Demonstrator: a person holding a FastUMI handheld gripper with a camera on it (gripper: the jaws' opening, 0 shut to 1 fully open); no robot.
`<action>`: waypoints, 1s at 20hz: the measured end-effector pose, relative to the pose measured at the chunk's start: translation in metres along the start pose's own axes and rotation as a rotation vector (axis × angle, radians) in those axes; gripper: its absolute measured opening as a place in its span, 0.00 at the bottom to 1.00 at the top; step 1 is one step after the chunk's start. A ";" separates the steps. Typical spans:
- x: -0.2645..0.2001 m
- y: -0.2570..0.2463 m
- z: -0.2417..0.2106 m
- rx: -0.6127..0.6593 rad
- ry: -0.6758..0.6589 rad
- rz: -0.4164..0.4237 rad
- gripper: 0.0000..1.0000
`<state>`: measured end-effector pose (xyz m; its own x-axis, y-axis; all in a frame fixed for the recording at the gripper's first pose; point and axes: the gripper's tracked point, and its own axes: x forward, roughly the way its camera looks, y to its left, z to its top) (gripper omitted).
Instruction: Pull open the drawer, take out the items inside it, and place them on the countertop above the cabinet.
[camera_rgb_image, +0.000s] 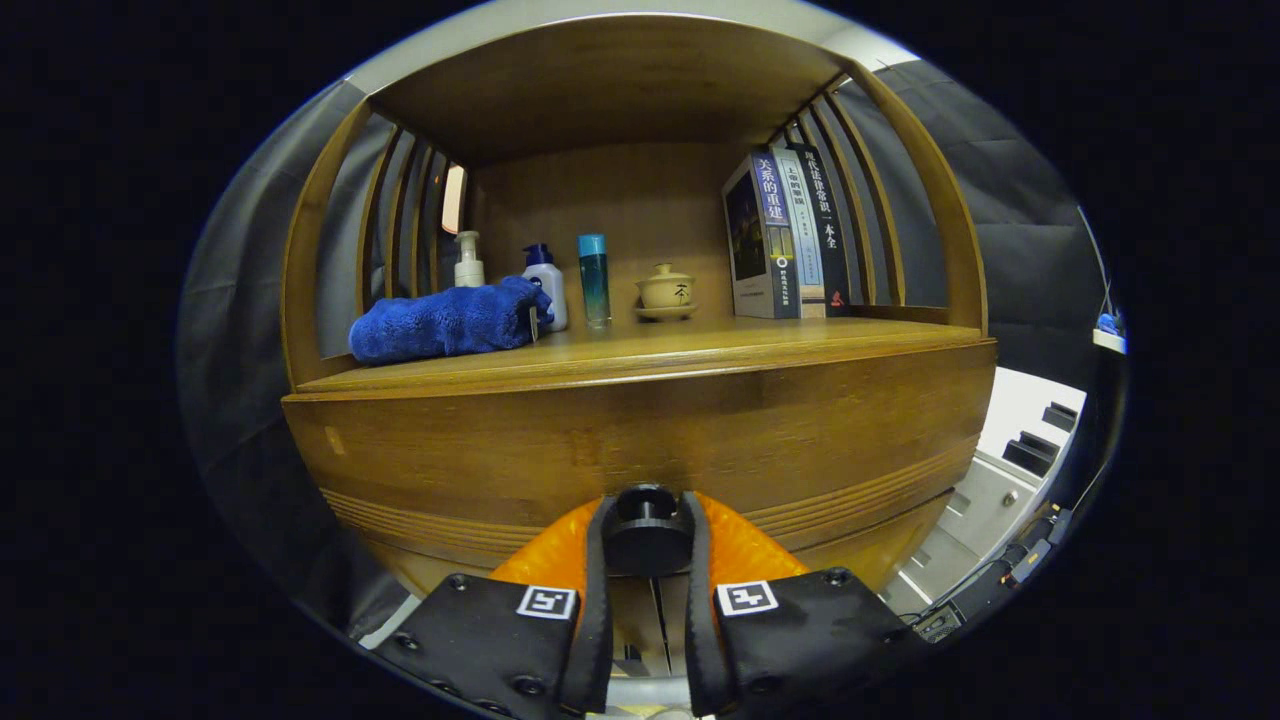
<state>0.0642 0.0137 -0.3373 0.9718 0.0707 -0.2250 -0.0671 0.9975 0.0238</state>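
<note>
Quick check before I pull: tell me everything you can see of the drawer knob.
The drawer knob is a dark, round, disc-shaped pull, apparently on a short stem, looking like plastic or painted metal. It stands out from the wooden drawer front, low and about mid-width. It sits between the two fingers of the gripper, which close against its left and right sides. The drawer looks not yet pulled out.

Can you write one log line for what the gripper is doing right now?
stage: grasping handle | gripper: shut on drawer knob | drawer front: closed | countertop: blue towel, bottles, books
</note>
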 end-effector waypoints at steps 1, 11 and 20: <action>-0.005 0.001 -0.001 -0.002 -0.001 0.004 0.38; -0.051 0.000 -0.009 -0.009 -0.013 0.005 0.38; -0.084 -0.001 -0.019 -0.026 -0.011 0.036 0.38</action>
<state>-0.0219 0.0073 -0.3371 0.9711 0.1067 -0.2134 -0.1078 0.9942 0.0065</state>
